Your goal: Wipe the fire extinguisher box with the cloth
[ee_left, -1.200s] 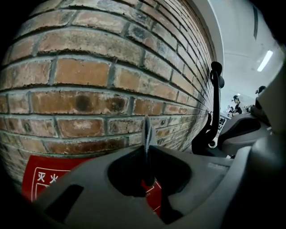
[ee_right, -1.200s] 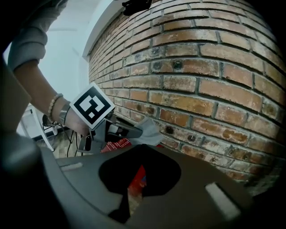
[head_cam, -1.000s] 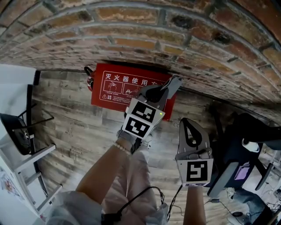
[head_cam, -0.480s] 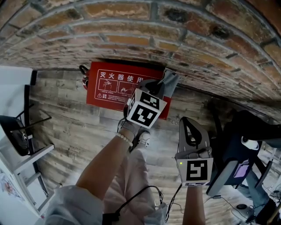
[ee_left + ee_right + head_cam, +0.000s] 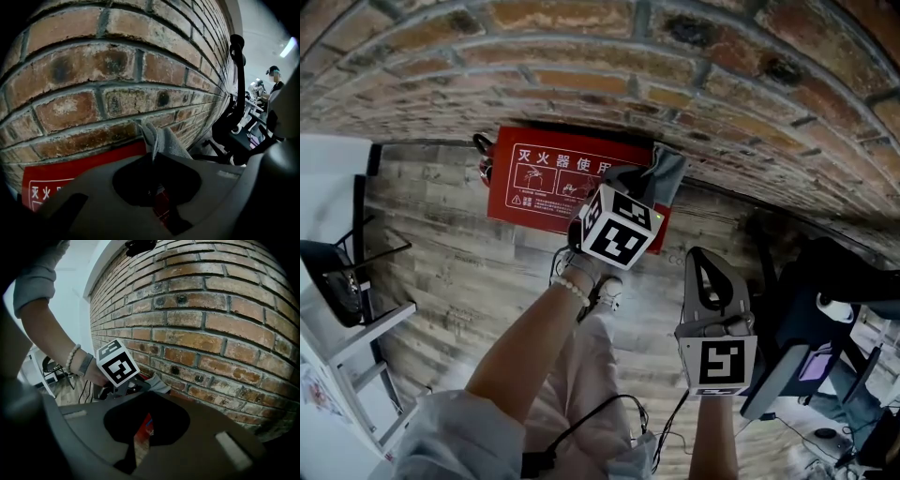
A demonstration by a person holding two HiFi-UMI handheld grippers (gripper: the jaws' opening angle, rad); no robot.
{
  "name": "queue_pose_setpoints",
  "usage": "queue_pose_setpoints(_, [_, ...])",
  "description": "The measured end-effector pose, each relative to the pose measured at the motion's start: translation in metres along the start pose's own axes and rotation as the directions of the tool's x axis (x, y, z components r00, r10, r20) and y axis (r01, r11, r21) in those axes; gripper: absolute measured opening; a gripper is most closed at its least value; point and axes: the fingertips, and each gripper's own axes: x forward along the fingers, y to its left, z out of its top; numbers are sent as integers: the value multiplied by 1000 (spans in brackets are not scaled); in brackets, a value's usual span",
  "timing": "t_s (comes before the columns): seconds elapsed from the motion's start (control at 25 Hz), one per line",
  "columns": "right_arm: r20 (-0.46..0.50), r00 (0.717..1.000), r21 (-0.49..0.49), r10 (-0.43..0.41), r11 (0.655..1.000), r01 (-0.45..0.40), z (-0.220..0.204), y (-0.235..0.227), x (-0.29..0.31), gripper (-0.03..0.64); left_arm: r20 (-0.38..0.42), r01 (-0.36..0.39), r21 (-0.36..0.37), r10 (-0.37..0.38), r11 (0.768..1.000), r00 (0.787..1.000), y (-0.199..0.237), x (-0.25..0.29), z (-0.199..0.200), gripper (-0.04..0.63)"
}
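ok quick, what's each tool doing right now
left tool: closed on the grey cloth
right tool: closed, nothing in it

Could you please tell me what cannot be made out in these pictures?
- Head view: the right end of the fire extinguisher box is hidden behind the left gripper and the cloth.
- Left gripper view: the gripper's own body hides whether the cloth touches the box.
- Head view: the box's smaller print is too small to read.
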Motion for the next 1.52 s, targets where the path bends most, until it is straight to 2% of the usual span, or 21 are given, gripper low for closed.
queue_pose_setpoints(0.4, [-1, 1000, -18, 14, 1000, -15, 7, 11, 6, 9, -2, -14, 33, 14, 999, 1000, 8, -6, -3, 12])
queue_pose_setpoints(1.52, [-7, 999, -52, 51, 997, -51, 28, 51, 28, 9, 1, -79, -14, 79, 997, 997, 67, -36, -22, 12])
